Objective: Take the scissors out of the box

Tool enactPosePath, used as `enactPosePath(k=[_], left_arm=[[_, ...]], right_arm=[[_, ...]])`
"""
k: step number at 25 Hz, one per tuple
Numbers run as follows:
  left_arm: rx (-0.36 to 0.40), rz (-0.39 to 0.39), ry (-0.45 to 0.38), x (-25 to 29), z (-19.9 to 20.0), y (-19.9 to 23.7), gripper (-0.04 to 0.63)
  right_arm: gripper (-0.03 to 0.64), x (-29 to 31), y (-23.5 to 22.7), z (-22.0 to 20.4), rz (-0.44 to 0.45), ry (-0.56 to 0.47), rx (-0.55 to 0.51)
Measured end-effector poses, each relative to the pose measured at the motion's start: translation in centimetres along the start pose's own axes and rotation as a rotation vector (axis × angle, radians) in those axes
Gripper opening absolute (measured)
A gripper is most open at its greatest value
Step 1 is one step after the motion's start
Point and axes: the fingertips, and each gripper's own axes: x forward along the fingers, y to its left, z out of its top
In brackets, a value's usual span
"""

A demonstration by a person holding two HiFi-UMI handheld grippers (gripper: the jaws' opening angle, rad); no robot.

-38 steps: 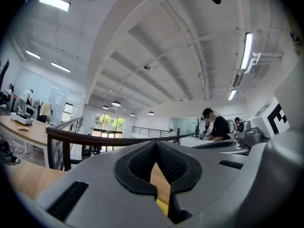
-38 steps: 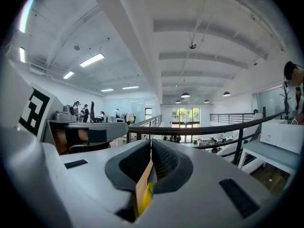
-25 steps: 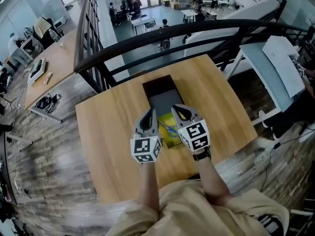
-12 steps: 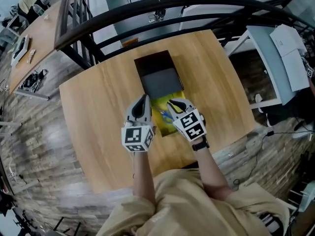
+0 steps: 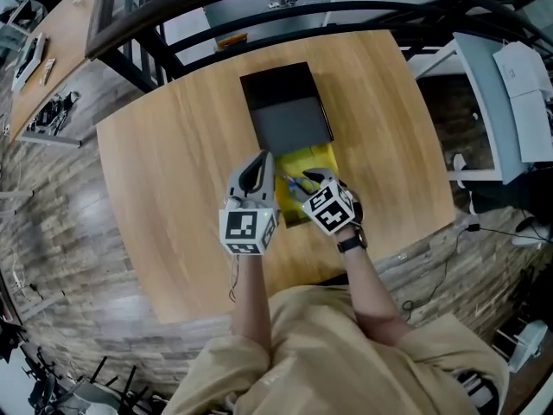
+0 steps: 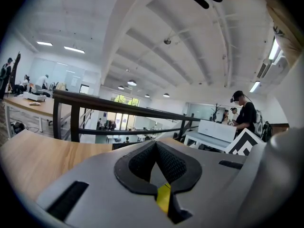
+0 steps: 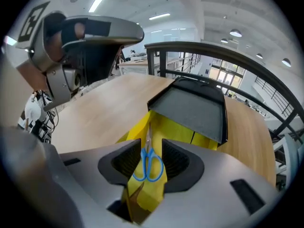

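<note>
at the table's near edge, left gripper (image 6: 156,146): jaws were together with nothing between them, just left of the box.
right gripper (image 7: 149,147): tilted down over the box, jaws apart and opening, pads clear of the scissors seen between them.
scissors (image 7: 147,165): blue-handled, lay inside the box, blades pointing toward the lid.
box (image 7: 176,133): yellow inside, open, on the table.
lid (image 7: 192,109): dark, tray-like, covered the box's far end.
table (image 7: 107,103): light wood.
railing (image 7: 216,51): dark, beyond the table.
</note>
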Motion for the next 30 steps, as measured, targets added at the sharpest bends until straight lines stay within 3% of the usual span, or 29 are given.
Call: enactPosePath(k=[3,16,24,30], left_arm=[[-0.004,-0.004,0.011,0.2,-0.6,0.0,0.012],[-0.032,0.013,0.032,0.6,-1.7,0.5,0.012],[-0.039,0.026,0.03,0.1,-1.5,0.9,0.012],[-0.017,0.028,0.021,-0.8,-0.6,0.2,0.012]], right_arm=[[0.15,1.3,0.8,-1.5,0.036,0.072,-0.017],[0.15,4.7,2.0,-5.7,0.058,0.243,-0.08],[0.091,5.4,2.5,-5.9,0.063,0.24,-0.052],[0.083,4.6,2.6,-6.1,0.034,0.19,0.002]])
